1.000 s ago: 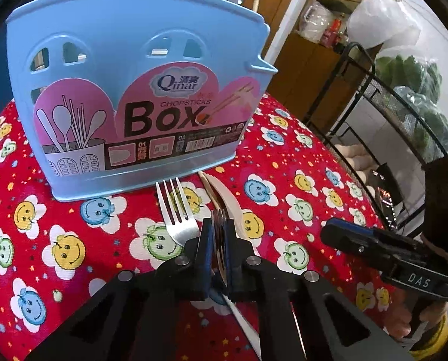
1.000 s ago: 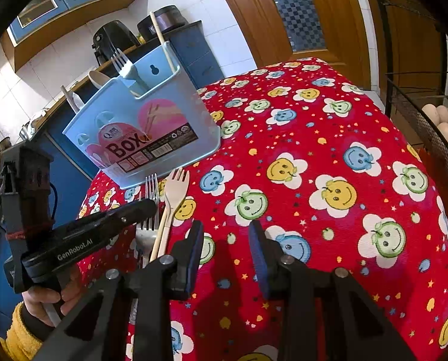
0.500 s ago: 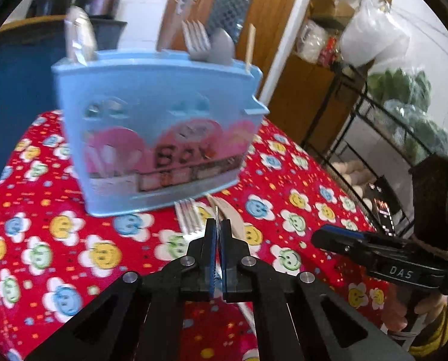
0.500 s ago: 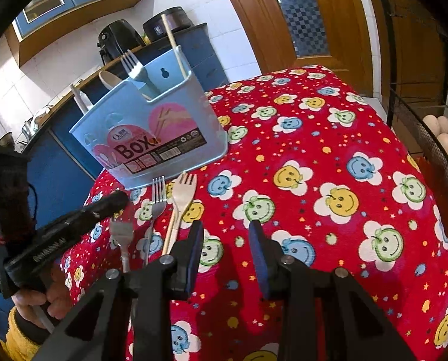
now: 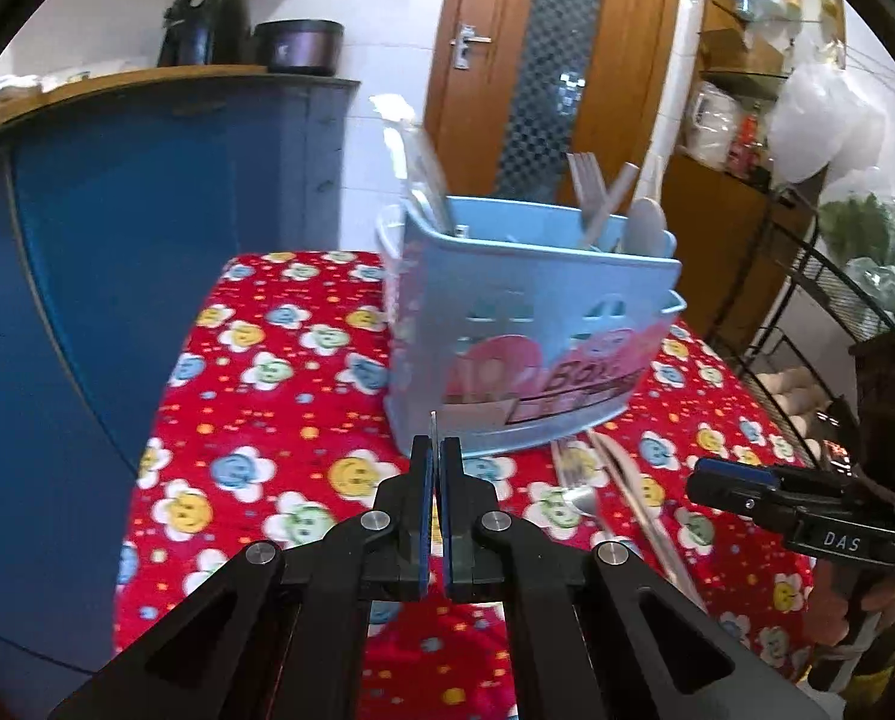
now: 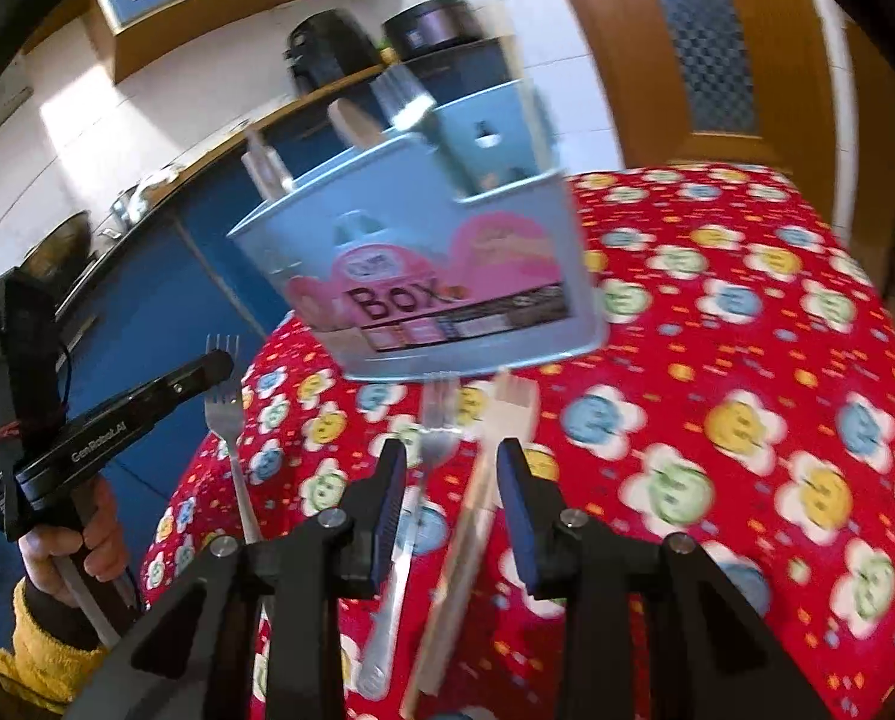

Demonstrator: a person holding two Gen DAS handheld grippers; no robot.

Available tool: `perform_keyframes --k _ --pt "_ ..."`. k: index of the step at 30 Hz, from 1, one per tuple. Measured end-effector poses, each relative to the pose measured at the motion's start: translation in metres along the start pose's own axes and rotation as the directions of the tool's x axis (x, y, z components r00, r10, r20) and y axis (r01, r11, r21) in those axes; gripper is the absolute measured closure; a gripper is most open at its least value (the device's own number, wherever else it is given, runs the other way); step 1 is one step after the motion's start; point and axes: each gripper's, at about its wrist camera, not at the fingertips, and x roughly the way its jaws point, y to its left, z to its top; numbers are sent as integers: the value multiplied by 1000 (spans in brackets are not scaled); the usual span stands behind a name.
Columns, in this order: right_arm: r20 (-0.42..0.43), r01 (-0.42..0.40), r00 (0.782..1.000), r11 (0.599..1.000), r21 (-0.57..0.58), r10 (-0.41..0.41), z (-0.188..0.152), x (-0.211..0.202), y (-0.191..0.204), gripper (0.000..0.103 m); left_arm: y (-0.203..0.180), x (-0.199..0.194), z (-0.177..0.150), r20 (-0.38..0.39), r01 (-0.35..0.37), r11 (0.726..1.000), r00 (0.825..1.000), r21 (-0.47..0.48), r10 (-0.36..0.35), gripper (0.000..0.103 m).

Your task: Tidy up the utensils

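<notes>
A blue plastic chopsticks box point(image 5: 531, 348) stands on the red flowered tablecloth point(image 5: 255, 420) and holds several forks and spoons. My left gripper point(image 5: 434, 450) is shut on a metal fork point(image 6: 226, 414), held upright above the cloth, left of the box point(image 6: 423, 282). My right gripper point(image 6: 451, 462) is open, low over a metal fork point(image 6: 429, 450) and a wooden fork point(image 6: 501, 420) lying on the cloth in front of the box. These two also show in the left wrist view point(image 5: 579, 480).
A blue cabinet point(image 5: 117, 252) stands left of the table, with black appliances point(image 5: 207, 24) on top. A wooden door point(image 5: 543, 60) is behind. A black wire rack point(image 5: 831, 324) with eggs and greens stands at the right.
My left gripper has lifted the metal fork off the cloth and swung left and up. My right gripper has moved closer to the two forks lying before the box.
</notes>
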Motion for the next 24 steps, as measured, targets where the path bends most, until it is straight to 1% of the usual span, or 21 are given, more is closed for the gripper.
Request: perform_keyframes --k 5,9,15,19,23,24 --pt "-37 -33 999 998 -55 32 11 25 12 68 13 -3 -2 2 -6 1000 1000 -16 6 101" --pt "-68 -23 998 996 -82 18 18 42 16 68 17 1 -2 -1 0 1000 1000 -25 0 101" --pt "-116 -6 993 995 -100 -6 27 64 8 68 16 8 -1 -2 9 1000 1000 -24 -9 101" --pt "-140 -18 990 994 -105 3 30 74 4 68 18 11 -1 -2 7 999 1000 -32 -7 101" --pt "-167 -6 986 993 -122 -15 30 86 3 68 21 16 -1 -7 8 999 1000 -43 -9 101" --pt "-157 -13 988 993 -120 -6 30 86 2 68 21 17 -1 -9 9 999 1000 -44 -9 101"
